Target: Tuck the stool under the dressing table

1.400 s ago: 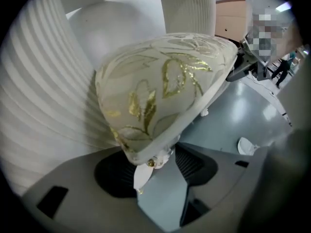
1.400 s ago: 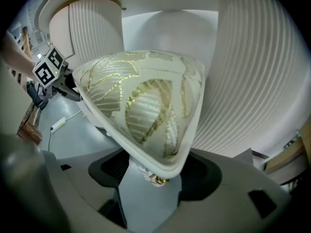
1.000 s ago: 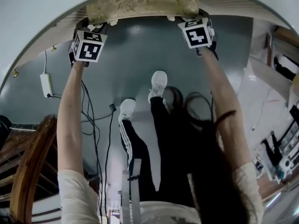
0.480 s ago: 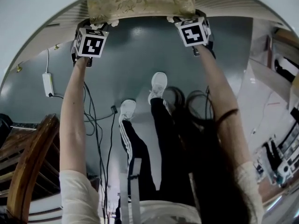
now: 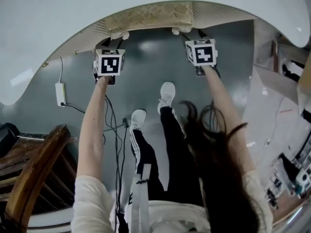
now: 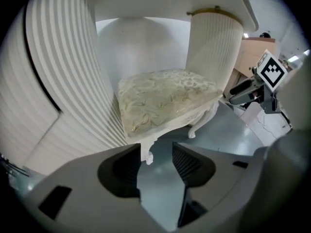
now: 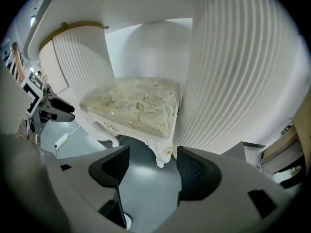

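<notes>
The stool (image 5: 150, 16), cream with a floral cushion and carved white legs, stands under the white dressing table (image 5: 73, 13) between its fluted pedestals (image 6: 63, 72). My left gripper (image 5: 112, 46) hangs a little back from the stool's front left corner. Its jaws have just been closing, with nothing between them. In the left gripper view the stool (image 6: 165, 101) lies beyond the left gripper (image 6: 155, 152), its leg apart from the pads. My right gripper (image 5: 193, 36) is open, back from the front right corner. In the right gripper view the stool (image 7: 133, 106) sits past the empty right gripper (image 7: 148, 154).
A wooden chair (image 5: 34, 174) stands at lower left. A white power adapter (image 5: 60, 93) and black cables (image 5: 114, 130) lie on the grey floor. The person's shoes (image 5: 167, 93) stand behind the grippers. White furniture (image 5: 272, 101) lines the right side.
Both grippers have drawn back from the stool's front corners towards the person. The stool stays under the table. The left jaws stand a little narrower.
</notes>
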